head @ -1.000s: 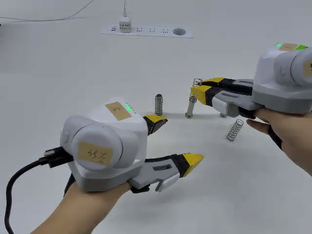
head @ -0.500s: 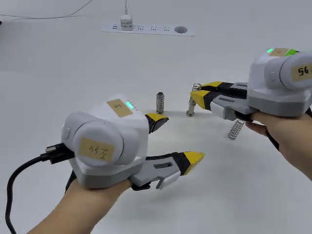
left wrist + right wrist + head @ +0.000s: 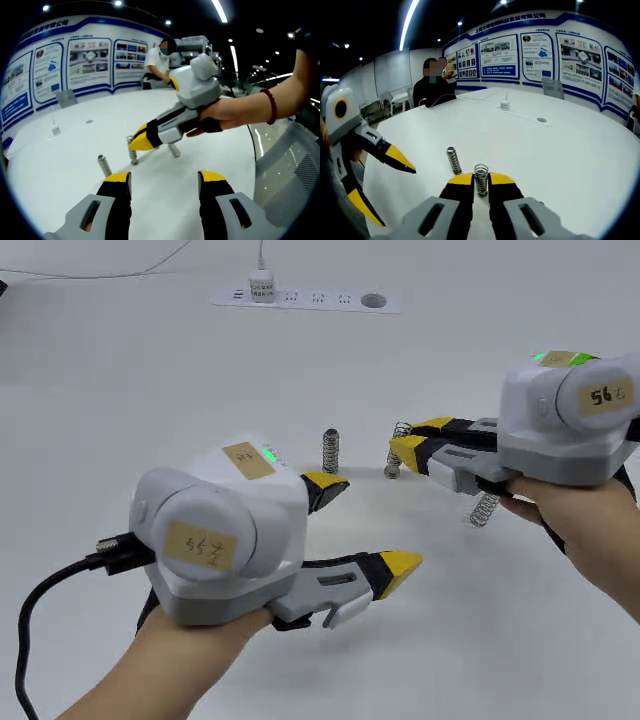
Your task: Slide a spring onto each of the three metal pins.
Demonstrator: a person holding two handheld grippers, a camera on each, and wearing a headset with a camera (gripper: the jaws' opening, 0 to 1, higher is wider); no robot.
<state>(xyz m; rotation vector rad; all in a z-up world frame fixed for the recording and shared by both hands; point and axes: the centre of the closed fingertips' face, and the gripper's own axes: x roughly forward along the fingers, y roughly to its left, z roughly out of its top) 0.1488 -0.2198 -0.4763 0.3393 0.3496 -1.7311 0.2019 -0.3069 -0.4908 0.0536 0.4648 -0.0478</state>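
In the head view the right claw (image 3: 412, 440) covers the top of a pin (image 3: 391, 469) and most of the spring (image 3: 402, 429) it grips, so whether the coil sits on that pin cannot be told. Its body also hides the upper end of the loose spring (image 3: 484, 508) on the tabletop (image 3: 200, 380). In the right gripper view the gripped spring's bottom coils are lost between the jaws and the left claw (image 3: 398, 197) is cut off by the left edge, while in the head view the black cable (image 3: 40, 610) runs out at the bottom edge.
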